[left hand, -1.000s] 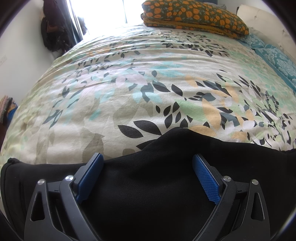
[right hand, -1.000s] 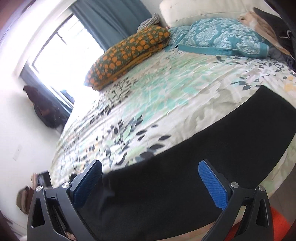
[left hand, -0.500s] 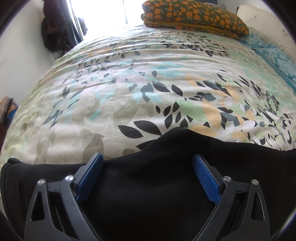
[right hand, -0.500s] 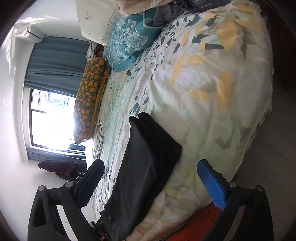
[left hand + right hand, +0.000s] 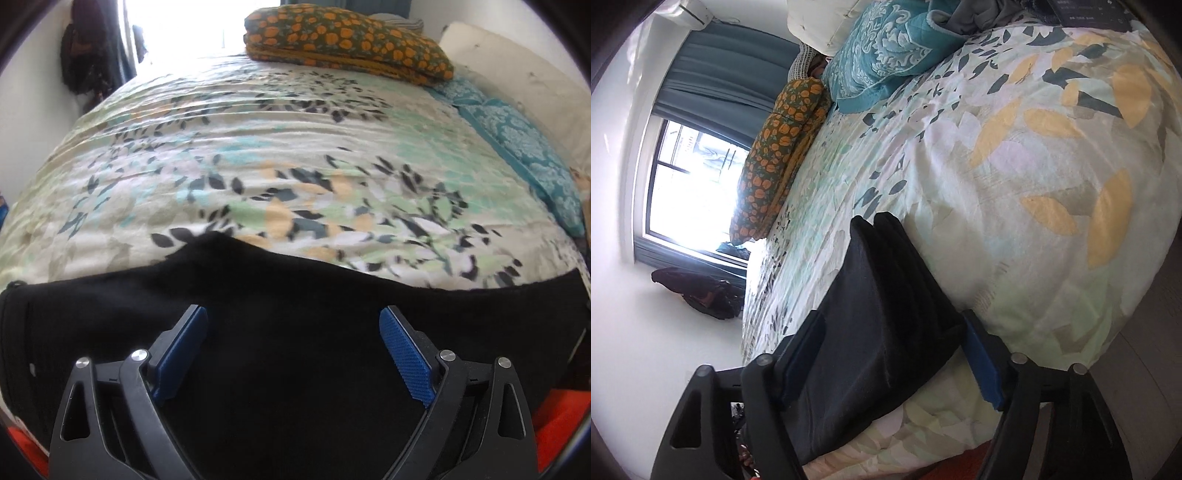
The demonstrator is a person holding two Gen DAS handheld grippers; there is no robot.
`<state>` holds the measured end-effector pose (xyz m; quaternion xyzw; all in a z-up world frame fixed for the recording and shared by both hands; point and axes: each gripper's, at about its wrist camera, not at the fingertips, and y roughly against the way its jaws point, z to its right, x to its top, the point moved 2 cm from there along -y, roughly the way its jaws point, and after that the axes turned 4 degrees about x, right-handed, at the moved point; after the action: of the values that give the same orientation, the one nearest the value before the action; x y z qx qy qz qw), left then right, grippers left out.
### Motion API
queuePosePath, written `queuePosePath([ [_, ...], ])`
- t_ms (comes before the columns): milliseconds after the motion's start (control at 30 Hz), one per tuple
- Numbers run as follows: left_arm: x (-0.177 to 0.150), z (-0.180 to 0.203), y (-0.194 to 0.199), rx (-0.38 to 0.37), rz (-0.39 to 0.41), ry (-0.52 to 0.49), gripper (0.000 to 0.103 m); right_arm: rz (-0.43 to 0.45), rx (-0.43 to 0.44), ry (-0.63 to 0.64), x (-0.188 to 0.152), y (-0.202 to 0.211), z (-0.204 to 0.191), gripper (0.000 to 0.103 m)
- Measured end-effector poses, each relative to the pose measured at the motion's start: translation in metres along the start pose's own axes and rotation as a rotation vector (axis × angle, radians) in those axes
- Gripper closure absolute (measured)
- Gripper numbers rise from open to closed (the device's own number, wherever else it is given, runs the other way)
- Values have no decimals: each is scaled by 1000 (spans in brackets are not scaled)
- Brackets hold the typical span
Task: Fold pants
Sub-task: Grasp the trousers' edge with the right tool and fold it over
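Observation:
Black pants [image 5: 295, 332] lie flat along the near edge of a bed with a leaf-print cover [image 5: 277, 166]. My left gripper [image 5: 293, 325] is open just above the middle of the pants, its blue pads wide apart. In the right wrist view, rolled sideways, the leg end of the pants [image 5: 879, 306] shows several stacked layers. My right gripper [image 5: 894, 332] is open with its jaws on either side of that end, not closed on it.
An orange-flowered folded quilt [image 5: 347, 48] and teal pillows [image 5: 517, 147] lie at the head of the bed. A bright window [image 5: 690, 192] with blue curtains is behind. An orange mat [image 5: 561, 424] shows on the floor beside the bed.
My right gripper has rolled sideways and moved in around the leg end of the pants. My left gripper has shifted slightly right and back, so more of the pants shows.

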<state>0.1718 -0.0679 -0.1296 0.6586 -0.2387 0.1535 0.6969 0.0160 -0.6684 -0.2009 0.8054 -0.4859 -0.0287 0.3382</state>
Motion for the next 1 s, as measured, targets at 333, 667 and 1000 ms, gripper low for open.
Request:
queuePosePath([
  [333,-42,265,-19,-265,-133,-377,7,-10,12,-27,0,12,4,78],
  [667,-13,166,13,-316,-142,-158,9,-5,324,-37,-29,26,-85,80],
  [1000,-45,-81,86,-87,-2,113,8,-220,555,10,-202,-99,-248,80],
])
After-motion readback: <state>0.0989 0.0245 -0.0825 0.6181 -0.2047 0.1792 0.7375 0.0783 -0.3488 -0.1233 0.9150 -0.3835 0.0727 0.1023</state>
